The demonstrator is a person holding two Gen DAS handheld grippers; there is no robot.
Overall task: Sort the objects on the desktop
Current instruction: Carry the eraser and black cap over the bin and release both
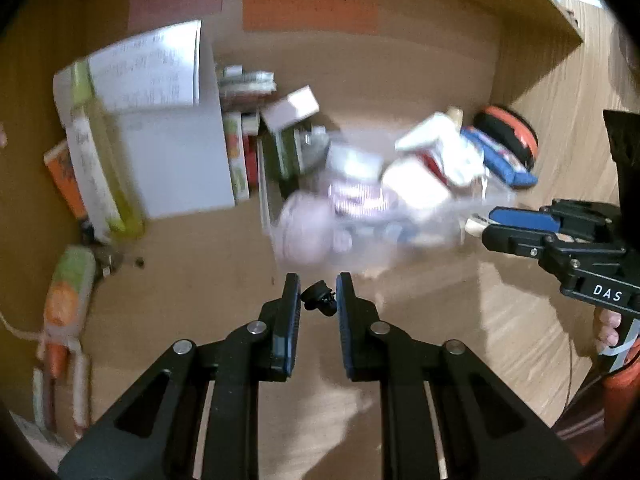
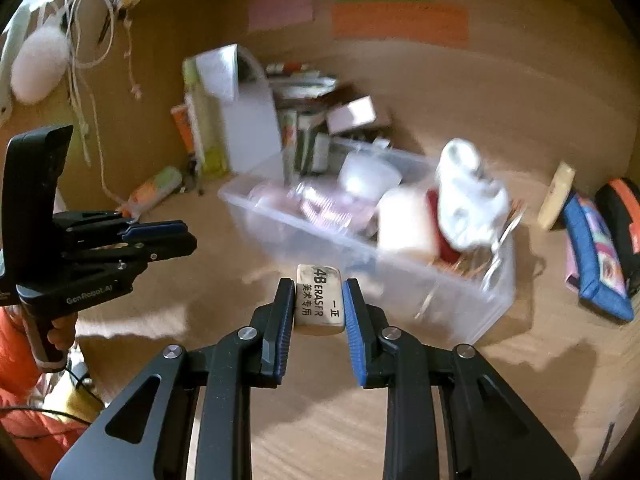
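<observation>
In the left wrist view my left gripper point(image 1: 318, 294) is shut on a small black plastic piece point(image 1: 319, 302), held above the wooden desk point(image 1: 192, 264). In the right wrist view my right gripper point(image 2: 318, 300) is shut on a beige eraser point(image 2: 319, 300) printed with black lettering. Beyond both stands a clear plastic bin point(image 2: 400, 276) holding several items, among them white crumpled packaging point(image 2: 468, 196) and a white lid point(image 2: 370, 176). The same bin point(image 1: 372, 208) looks blurred from the left. Each gripper shows in the other's view: the right gripper point(image 1: 486, 226) and the left gripper point(image 2: 184, 236).
Books and a white folder point(image 1: 168, 136) stand at the back left, with boxes beside them. A blue pencil case point(image 2: 596, 264) and a black-orange case point(image 2: 624, 216) lie at the right. An orange-green tube point(image 2: 154, 192) lies left. A person's orange sleeve point(image 2: 20, 364) is near.
</observation>
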